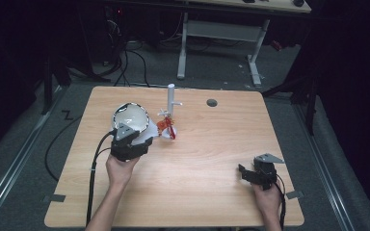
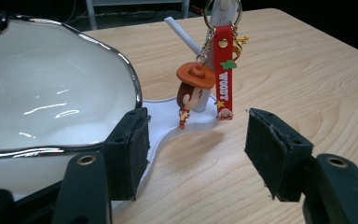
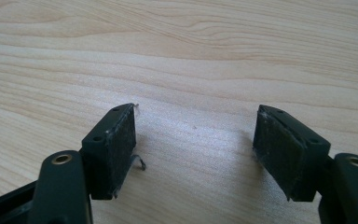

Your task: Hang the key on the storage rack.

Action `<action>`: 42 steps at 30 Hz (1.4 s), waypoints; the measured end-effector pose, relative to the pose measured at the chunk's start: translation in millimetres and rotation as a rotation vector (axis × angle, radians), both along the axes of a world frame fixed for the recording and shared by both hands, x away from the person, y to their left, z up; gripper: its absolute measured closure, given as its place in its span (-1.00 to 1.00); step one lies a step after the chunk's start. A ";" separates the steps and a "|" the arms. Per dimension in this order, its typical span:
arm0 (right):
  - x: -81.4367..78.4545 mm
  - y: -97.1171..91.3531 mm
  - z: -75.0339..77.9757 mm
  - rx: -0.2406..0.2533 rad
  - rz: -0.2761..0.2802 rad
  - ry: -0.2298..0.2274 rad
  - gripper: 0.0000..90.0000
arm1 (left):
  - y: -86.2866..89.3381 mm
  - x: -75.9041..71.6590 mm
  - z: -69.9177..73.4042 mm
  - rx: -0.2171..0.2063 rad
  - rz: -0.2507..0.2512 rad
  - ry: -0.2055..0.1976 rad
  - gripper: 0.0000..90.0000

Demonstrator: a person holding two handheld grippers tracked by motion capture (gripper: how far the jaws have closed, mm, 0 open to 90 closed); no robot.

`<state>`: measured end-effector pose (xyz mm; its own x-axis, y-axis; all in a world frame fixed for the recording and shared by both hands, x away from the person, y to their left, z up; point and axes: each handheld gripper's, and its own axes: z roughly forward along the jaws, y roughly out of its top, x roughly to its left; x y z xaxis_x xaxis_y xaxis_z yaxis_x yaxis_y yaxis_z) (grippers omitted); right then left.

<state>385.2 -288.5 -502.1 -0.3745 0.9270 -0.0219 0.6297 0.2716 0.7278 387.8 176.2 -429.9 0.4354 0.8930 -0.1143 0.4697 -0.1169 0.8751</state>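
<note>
So my left gripper (image 2: 198,154) has its jaws about half open with nothing between the pads, just bare table (image 2: 307,70) in the gap. The left pad (image 2: 131,149) sits right up against the white bowl (image 2: 51,93), by its silver rim, but it isn't pinching it. I can't tell for sure whether pad and rim actually touch. The bowl stands just beside the white stand (image 2: 186,122), and I'd guess it's parked there so the hanging stuff stays within reach.

The keychain (image 2: 196,91), a little cowboy figure plus a red strap (image 2: 224,77), hangs off the stand's peg by its ring, straight ahead of the open jaws. It dangles clear of the table, which I reckon makes it easier to grab.

Left hand (image 1: 120,168) comes in low and nearly level, gripper pointing away from me toward the stand.

Right gripper (image 3: 196,149) is also open and empty, pads wide over plain wood. In the high view it rests near the table's right front corner (image 1: 260,172), well apart from everything, probably just waiting.
</note>
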 end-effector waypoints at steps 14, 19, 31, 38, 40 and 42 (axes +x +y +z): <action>-0.1 0.1 0.0 0.000 -0.001 0.000 -0.33 | 10.8 -22.7 -6.4 -0.042 0.009 -0.007 -0.13; -0.1 0.1 0.0 0.000 -0.001 0.000 -0.33 | 12.7 -25.8 -9.3 -0.048 0.014 -0.005 -0.14; -0.1 0.1 0.0 0.000 -0.002 0.000 -0.33 | 14.2 -33.6 -12.9 -0.058 0.017 -0.006 -0.15; -0.1 0.2 0.0 0.000 -0.002 0.000 -0.33 | 14.7 -38.2 -14.7 -0.054 0.022 -0.010 -0.16; -0.1 0.2 0.0 0.000 -0.002 0.000 -0.33 | 14.6 -39.3 -15.3 -0.046 0.024 -0.009 -0.16; -0.1 0.2 0.0 0.000 -0.002 0.000 -0.33 | 14.9 -40.7 -15.8 -0.047 0.025 -0.012 -0.16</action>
<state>385.1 -288.4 -502.1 -0.3726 0.9278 -0.0219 0.6303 0.2703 0.7278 347.0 191.1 -445.7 0.4146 0.8974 -0.1510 0.4616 -0.0644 0.8848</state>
